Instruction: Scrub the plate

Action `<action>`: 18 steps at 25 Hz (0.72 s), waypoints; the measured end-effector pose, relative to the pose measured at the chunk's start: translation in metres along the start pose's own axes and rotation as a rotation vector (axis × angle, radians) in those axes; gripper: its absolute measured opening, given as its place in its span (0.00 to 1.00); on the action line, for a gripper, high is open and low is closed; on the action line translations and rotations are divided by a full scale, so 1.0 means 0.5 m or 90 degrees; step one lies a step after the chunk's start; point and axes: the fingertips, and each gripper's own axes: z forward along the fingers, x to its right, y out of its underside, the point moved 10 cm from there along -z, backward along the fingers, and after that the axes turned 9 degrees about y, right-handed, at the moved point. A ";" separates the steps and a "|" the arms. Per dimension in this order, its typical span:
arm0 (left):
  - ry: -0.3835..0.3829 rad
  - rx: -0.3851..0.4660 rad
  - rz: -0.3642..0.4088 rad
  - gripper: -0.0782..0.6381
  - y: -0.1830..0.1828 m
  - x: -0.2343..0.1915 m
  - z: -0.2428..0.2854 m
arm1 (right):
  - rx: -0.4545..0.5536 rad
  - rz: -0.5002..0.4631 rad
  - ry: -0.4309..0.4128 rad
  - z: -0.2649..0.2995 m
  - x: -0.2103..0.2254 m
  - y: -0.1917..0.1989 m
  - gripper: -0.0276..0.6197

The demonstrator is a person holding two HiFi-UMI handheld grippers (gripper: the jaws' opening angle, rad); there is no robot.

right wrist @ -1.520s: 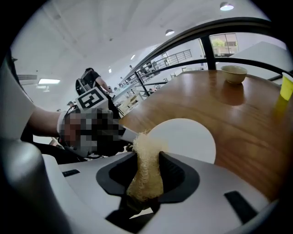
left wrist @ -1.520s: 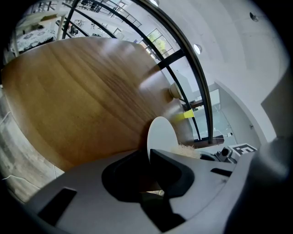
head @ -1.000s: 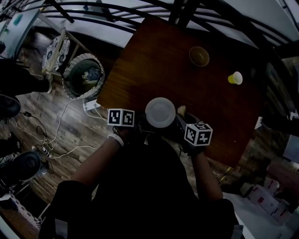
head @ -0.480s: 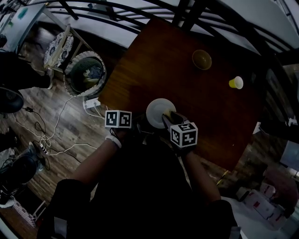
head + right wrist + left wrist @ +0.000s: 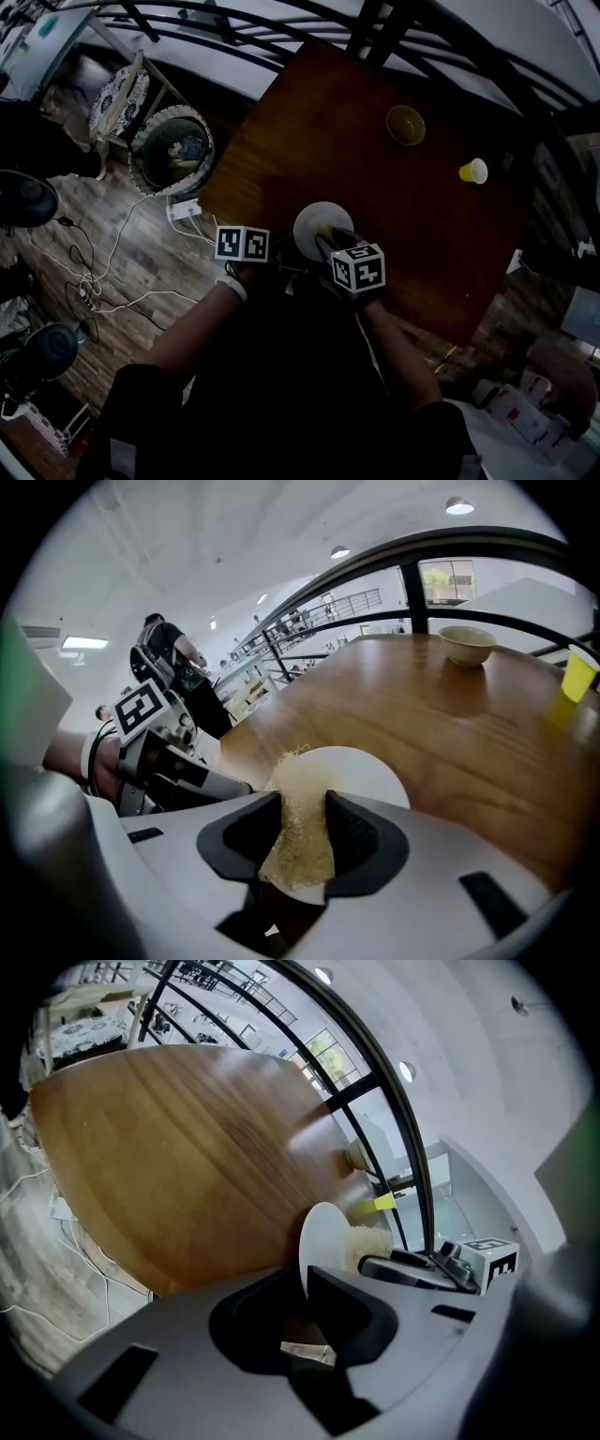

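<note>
Gripping the plate (image 5: 311, 223) in left fingers (image 5: 349, 1313), scrubber (image 5: 300, 832) in right fingers (image 5: 367, 841) against it; bowl (image 5: 405, 124), yellow cup (image 5: 473, 171) beyond.

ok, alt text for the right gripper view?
The right gripper clamps a pale fibrous scrub pad whose tip touches a white plate, held at its left edge by the left gripper. Behind, on the wooden table, stand a tan bowl and a yellow cup.

From my head view, the right claw (image 5: 330, 242) covers the lower right edge of the plate (image 5: 311, 223). I lose the plate's bottom rim inside the left claw (image 5: 305, 1283). The scrub pad (image 5: 298, 808) vanishes low between the right claw's jaws. The yellow cup (image 5: 578, 677) is cropped at frame right.
</note>
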 end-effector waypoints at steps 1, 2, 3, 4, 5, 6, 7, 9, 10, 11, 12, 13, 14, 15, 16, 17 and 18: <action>0.000 0.000 -0.003 0.19 -0.002 -0.002 -0.004 | 0.005 0.014 0.011 -0.008 0.016 -0.002 0.28; 0.000 0.003 -0.005 0.19 -0.008 -0.005 -0.007 | 0.012 0.028 0.023 -0.016 0.034 -0.007 0.28; 0.000 0.009 -0.005 0.19 -0.020 -0.008 -0.011 | 0.022 0.041 0.036 -0.023 0.054 -0.015 0.28; 0.000 0.019 -0.005 0.19 -0.035 -0.012 -0.015 | 0.033 0.054 0.047 -0.031 0.075 -0.022 0.28; 0.000 0.032 -0.005 0.19 -0.050 -0.016 -0.021 | 0.043 0.065 0.058 -0.039 0.094 -0.028 0.28; -0.002 0.047 -0.006 0.19 -0.062 -0.019 -0.030 | 0.050 0.075 0.068 -0.048 0.108 -0.029 0.28; -0.003 0.062 -0.007 0.19 -0.072 -0.021 -0.041 | 0.056 0.084 0.077 -0.059 0.120 -0.026 0.28; -0.003 0.094 -0.008 0.19 -0.091 -0.021 -0.062 | 0.063 0.100 0.090 -0.078 0.138 -0.019 0.28; -0.001 0.110 -0.008 0.19 -0.103 -0.021 -0.072 | 0.066 0.107 0.095 -0.084 0.145 -0.018 0.28; 0.001 0.126 -0.006 0.19 -0.116 -0.019 -0.081 | 0.069 0.115 0.098 -0.088 0.149 -0.017 0.28; 0.004 0.140 -0.002 0.19 -0.127 -0.015 -0.090 | 0.072 0.121 0.101 -0.093 0.151 -0.014 0.28; 0.006 0.152 0.005 0.19 -0.134 -0.009 -0.099 | 0.075 0.126 0.104 -0.098 0.151 -0.010 0.28; 0.007 0.161 0.015 0.19 -0.138 -0.001 -0.107 | 0.077 0.128 0.104 -0.103 0.149 -0.004 0.28; 0.006 0.167 0.026 0.19 -0.140 0.006 -0.114 | 0.078 0.129 0.103 -0.107 0.145 0.000 0.28; 0.004 0.170 0.039 0.19 -0.142 0.013 -0.120 | 0.078 0.126 0.101 -0.109 0.138 0.002 0.28; 0.000 0.171 0.053 0.19 -0.143 0.019 -0.125 | 0.078 0.122 0.097 -0.110 0.130 0.003 0.28; -0.004 0.171 0.067 0.19 -0.144 0.024 -0.129 | 0.078 0.117 0.092 -0.109 0.122 0.002 0.28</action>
